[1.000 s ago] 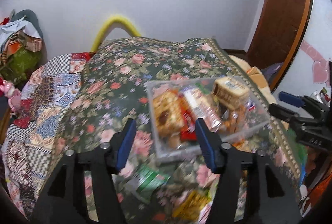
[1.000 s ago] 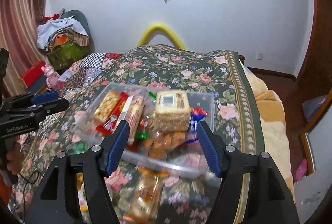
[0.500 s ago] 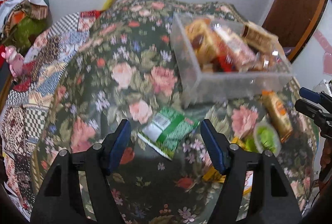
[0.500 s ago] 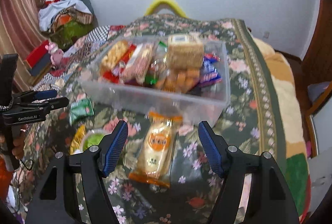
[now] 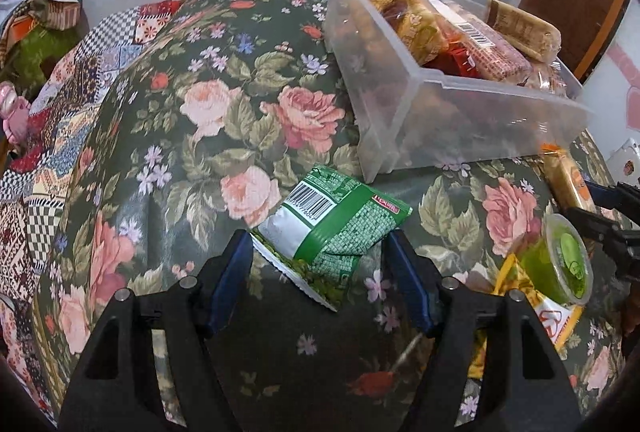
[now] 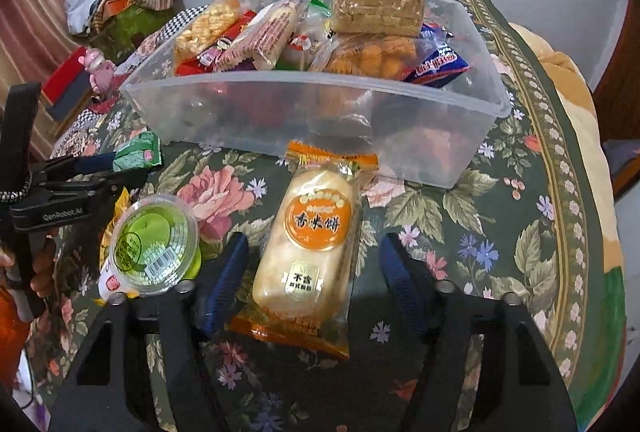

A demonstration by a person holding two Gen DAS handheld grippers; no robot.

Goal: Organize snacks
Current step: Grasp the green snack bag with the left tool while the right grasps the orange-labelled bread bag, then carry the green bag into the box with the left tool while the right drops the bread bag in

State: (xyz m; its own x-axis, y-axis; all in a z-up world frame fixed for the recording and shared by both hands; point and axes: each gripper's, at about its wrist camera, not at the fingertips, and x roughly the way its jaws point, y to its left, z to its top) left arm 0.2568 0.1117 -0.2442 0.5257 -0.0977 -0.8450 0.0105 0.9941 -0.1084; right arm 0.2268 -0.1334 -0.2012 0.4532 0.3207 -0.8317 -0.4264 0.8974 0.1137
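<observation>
Both claws gape wide, gripping nothing. Left gripper (image 5: pixel 320 252) straddles the green packet (image 5: pixel 334 226); right gripper (image 6: pixel 314 252) straddles the orange rice-cracker pack (image 6: pixel 310 248).

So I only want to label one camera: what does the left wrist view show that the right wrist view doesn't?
Only the left wrist view shows the left gripper open around the green packet, barcode up. Only the right wrist view shows the right gripper open around the orange rice-cracker pack and the blue wrapper in the bin. Both show the clear bin, the green jelly cup and the floral cover.
</observation>
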